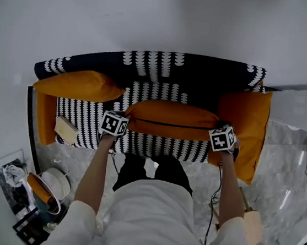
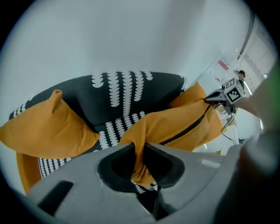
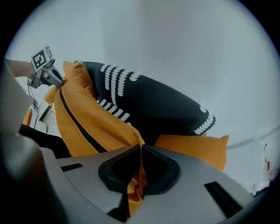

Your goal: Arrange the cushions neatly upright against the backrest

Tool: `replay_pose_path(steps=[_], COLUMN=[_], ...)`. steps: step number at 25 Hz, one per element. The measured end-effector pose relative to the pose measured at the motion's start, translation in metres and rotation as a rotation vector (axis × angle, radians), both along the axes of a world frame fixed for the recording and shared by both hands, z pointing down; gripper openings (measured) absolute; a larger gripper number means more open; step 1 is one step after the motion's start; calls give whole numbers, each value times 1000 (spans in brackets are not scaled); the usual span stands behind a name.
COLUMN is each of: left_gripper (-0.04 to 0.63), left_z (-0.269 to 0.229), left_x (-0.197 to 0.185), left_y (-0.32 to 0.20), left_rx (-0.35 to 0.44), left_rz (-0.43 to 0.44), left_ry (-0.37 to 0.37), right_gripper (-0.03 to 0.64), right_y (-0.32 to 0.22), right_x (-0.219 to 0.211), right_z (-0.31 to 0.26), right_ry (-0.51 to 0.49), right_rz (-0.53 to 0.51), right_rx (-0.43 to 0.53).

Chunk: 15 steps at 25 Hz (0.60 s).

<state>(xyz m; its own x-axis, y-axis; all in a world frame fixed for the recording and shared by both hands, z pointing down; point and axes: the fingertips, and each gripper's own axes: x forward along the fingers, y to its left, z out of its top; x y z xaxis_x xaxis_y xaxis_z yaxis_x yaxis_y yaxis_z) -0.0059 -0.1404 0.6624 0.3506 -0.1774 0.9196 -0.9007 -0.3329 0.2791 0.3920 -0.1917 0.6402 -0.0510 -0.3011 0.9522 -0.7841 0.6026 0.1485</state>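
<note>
Right, my left gripper (image 2: 139, 164) and right gripper (image 3: 139, 168) are pinched shut on the nine and three o'clock corners of the cushion (image 1: 170, 118) mid-sofa (image 1: 193, 68); I reckon it's light, floppy, best held there

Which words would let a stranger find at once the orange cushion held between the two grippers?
Find the black sofa with white patterned stripes. Over the middle of its seat is the middle cushion, orange with a dark zip line. Unlike the left cushion and right cushion, it is pinched at its ends by the left gripper and right gripper.
</note>
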Motion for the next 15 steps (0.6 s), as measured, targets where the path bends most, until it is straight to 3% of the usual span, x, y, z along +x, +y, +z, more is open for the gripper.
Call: replay_pose_path(steps=[7,15], left_gripper=[49,49], left_z=[20,31], left_x=[-18,-42], left_y=[-54,-56], left_rx=[3,-51], left_rz=[-45,-180], left_ry=[-63,7], right_gripper=[15,12], right_y=[-70,-114], right_x=[-22,-55], right_z=[-10,-24], right_ry=[27,-26], right_rz=[1,-52], right_rx=[167,226])
